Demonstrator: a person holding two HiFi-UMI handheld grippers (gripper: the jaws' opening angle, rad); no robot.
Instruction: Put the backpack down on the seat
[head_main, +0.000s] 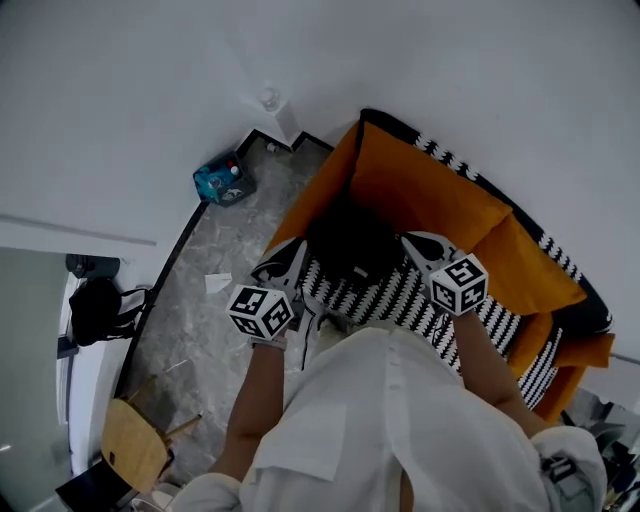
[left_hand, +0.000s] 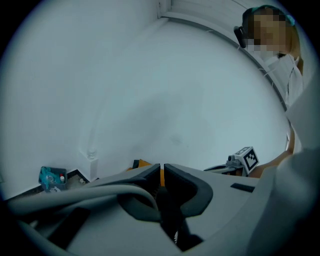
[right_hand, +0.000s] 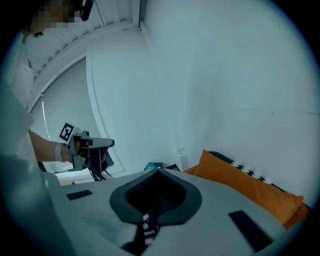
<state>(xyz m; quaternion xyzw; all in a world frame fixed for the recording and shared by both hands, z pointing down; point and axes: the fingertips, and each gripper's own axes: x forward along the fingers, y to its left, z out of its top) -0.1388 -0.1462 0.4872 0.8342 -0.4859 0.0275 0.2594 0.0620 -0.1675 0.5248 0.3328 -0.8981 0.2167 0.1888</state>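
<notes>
The black backpack (head_main: 350, 245) rests on the black-and-white striped seat (head_main: 400, 295) of an orange sofa, against the back cushion (head_main: 420, 190). My left gripper (head_main: 298, 246) sits at the backpack's left edge and my right gripper (head_main: 408, 241) at its right edge. In the left gripper view the left gripper (left_hand: 162, 167) has its jaws together, with only a thin slit showing orange. The right gripper (right_hand: 159, 170) is shut in its own view, nothing seen between its jaws. In the right gripper view thin black strands hang under the left gripper (right_hand: 111, 143); I cannot tell if it holds them.
A teal box (head_main: 222, 180) stands in the floor corner by the white wall. A black bag (head_main: 95, 305) lies at the far left, a wooden chair (head_main: 135, 445) at the lower left. A paper scrap (head_main: 217, 283) lies on the grey floor. Orange cushions (right_hand: 245, 187) line the sofa.
</notes>
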